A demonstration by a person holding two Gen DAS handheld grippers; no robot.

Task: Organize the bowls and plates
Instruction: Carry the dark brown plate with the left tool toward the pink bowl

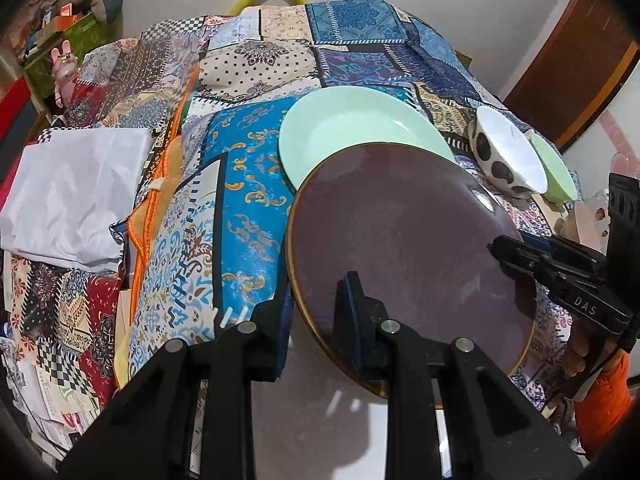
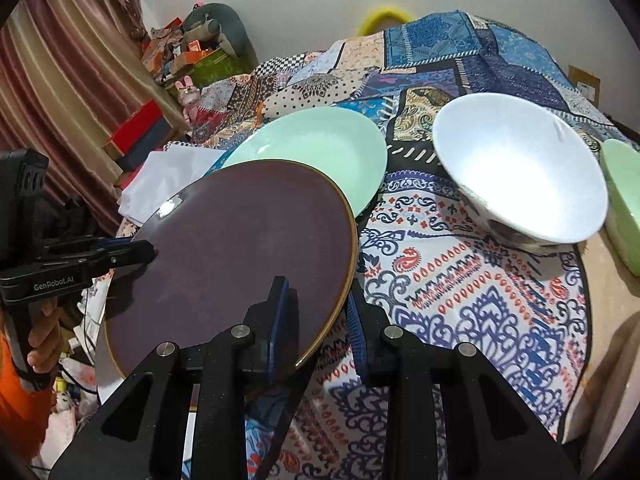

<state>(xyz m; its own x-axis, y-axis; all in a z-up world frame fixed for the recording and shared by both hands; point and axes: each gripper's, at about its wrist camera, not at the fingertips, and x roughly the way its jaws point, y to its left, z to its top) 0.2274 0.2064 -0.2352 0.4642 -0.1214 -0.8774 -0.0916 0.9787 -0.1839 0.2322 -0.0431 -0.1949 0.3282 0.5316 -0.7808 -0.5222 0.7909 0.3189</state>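
Observation:
A dark purple plate with a gold rim is held tilted above the table, partly over a mint green plate. My left gripper is shut on the purple plate's near-left rim. My right gripper is shut on its right rim; it shows at the right of the left wrist view. In the right wrist view the purple plate overlaps the green plate. A white bowl with dark spots outside and a green bowl sit to the right.
A patchwork tablecloth covers the table. White folded cloth lies at the left edge. Boxes and a pink rabbit figure crowd a shelf behind. A wooden door is at far right.

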